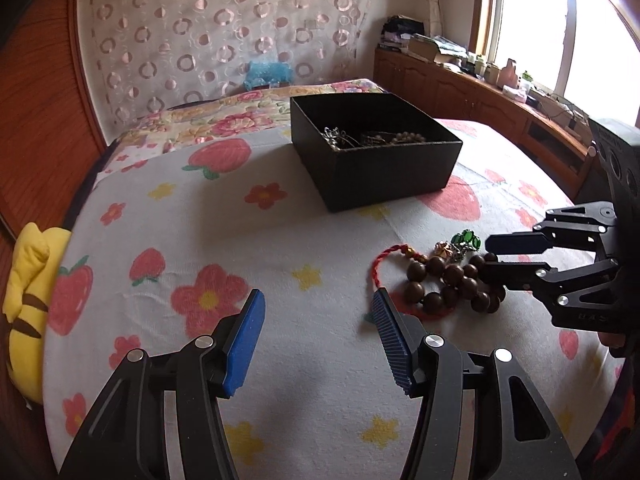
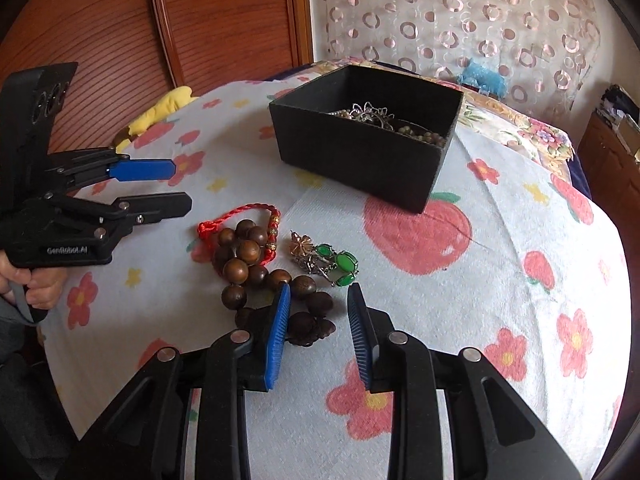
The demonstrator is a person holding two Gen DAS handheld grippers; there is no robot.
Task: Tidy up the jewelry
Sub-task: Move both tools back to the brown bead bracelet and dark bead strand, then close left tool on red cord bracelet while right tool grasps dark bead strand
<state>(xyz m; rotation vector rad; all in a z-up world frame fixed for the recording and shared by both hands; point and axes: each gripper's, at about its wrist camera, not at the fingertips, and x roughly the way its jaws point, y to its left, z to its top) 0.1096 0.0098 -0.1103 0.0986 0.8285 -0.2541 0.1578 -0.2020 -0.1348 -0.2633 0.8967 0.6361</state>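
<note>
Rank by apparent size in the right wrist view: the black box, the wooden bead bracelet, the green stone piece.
1. black box
2. wooden bead bracelet, though it lies nearer the camera
3. green stone piece

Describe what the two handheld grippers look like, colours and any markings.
Both are matte black linkage frames with silver pivot pins. The left gripper and right gripper each carry two blue ribbed pads. Seen from the right wrist camera, the left one's body bears white lettering, GenRobot.AI, above a pistol handle held by a hand.

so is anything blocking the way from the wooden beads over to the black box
Nothing visible does. Between the wooden bead bracelet and the open-topped black box lies only bare bedspread; the green bracelet sits off to the side.
</note>
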